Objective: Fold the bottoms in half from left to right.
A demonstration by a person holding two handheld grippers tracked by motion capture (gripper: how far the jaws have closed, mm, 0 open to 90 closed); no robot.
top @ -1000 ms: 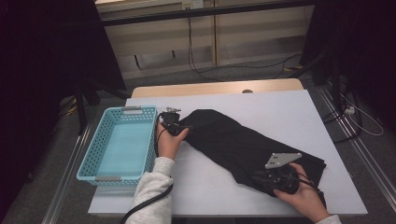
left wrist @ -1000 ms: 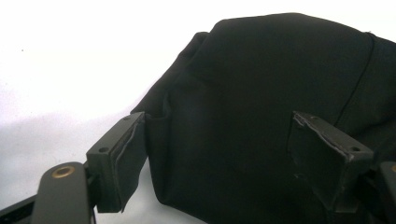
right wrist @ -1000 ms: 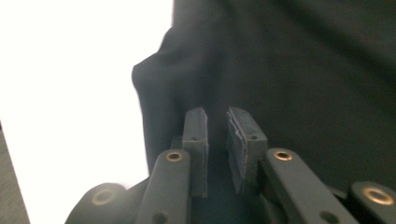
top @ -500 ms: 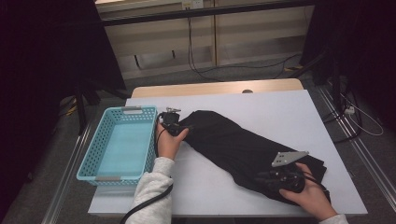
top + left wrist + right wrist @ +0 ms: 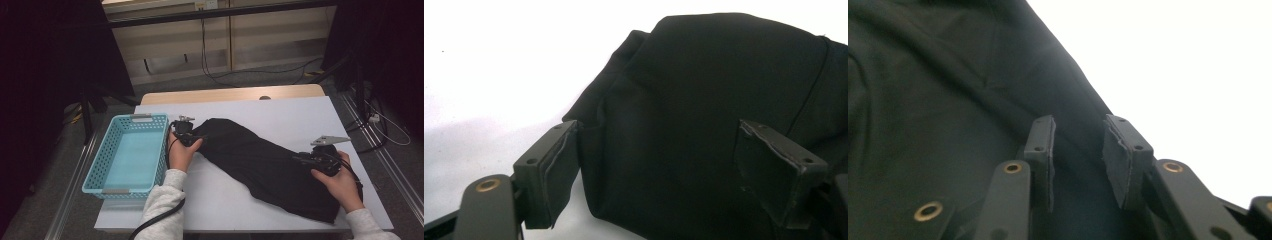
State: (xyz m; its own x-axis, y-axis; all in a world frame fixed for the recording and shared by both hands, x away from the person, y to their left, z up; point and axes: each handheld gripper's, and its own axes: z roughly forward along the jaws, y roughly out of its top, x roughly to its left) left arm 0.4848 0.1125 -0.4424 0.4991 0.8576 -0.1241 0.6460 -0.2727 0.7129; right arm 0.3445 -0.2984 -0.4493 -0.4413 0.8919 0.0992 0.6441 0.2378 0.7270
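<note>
A long black garment (image 5: 260,165) lies slantwise across the white table (image 5: 280,112). My left gripper (image 5: 196,137) rests at the garment's upper-left end. In the left gripper view its jaws stand wide apart (image 5: 664,165) astride that end of the cloth (image 5: 704,85), and the pads do not press on it. My right gripper (image 5: 301,159) is over the garment's right part, near its far edge. Its jaws (image 5: 1078,150) have just been opening. A narrow gap shows between the pads, with the cloth (image 5: 938,100) lying loose under them.
A light blue plastic basket (image 5: 95,165) stands at the table's left side, close to my left hand. Bare white table lies behind and in front of the garment. Cables run over the floor beyond the table's far edge.
My right hand has moved to the right and a little farther away along the garment. The left hand and the garment's left end have stayed in place.
</note>
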